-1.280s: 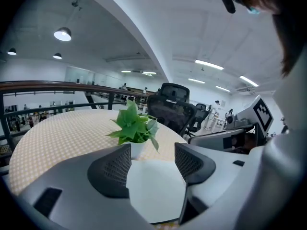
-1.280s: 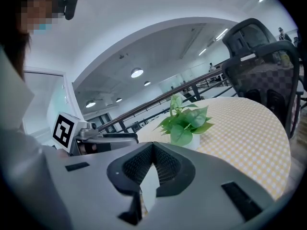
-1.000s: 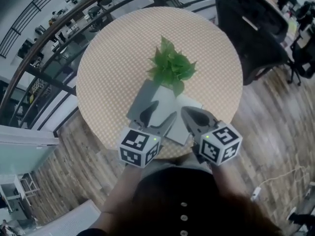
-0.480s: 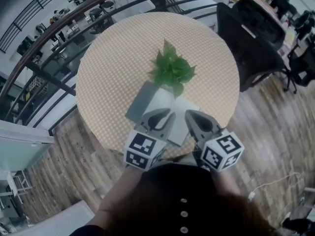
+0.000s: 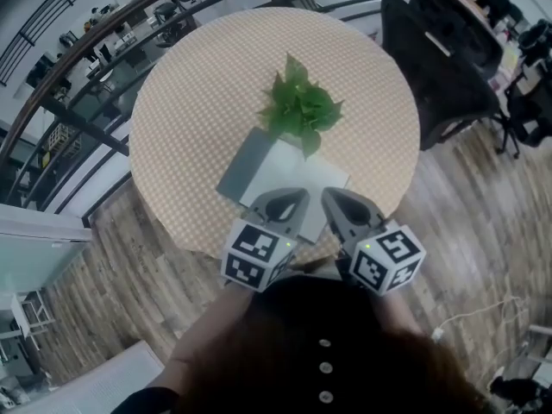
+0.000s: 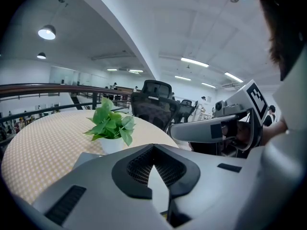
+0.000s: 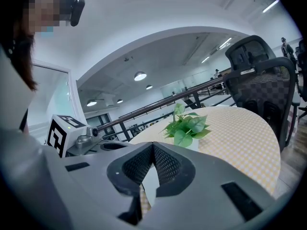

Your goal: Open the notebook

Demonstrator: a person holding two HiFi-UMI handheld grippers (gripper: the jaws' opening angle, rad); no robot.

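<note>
The notebook [image 5: 278,172] lies flat on the round checked table [image 5: 194,84], grey on its left part, white on its right, just in front of a potted green plant [image 5: 300,110]. My left gripper [image 5: 290,198] sits at the notebook's near edge. Its jaws have just been closing and now meet tip to tip; whether a page is pinched I cannot tell. In the left gripper view the left gripper [image 6: 153,147] shows only white paper behind its joined tips, with the notebook's grey corner [image 6: 82,156] to the left. My right gripper [image 5: 333,199] is shut beside it, holding nothing.
A black mesh office chair [image 5: 435,59] stands at the table's far right. A dark curved railing [image 5: 78,84] runs behind the table on the left, over a drop to a lower floor. Wood flooring surrounds the table. The plant [image 7: 187,124] rises ahead of the right gripper.
The left gripper's jaws were wide open a second ago and are now shut. It has shifted right, to the notebook's near edge. The right gripper has stayed shut and nearly still.
</note>
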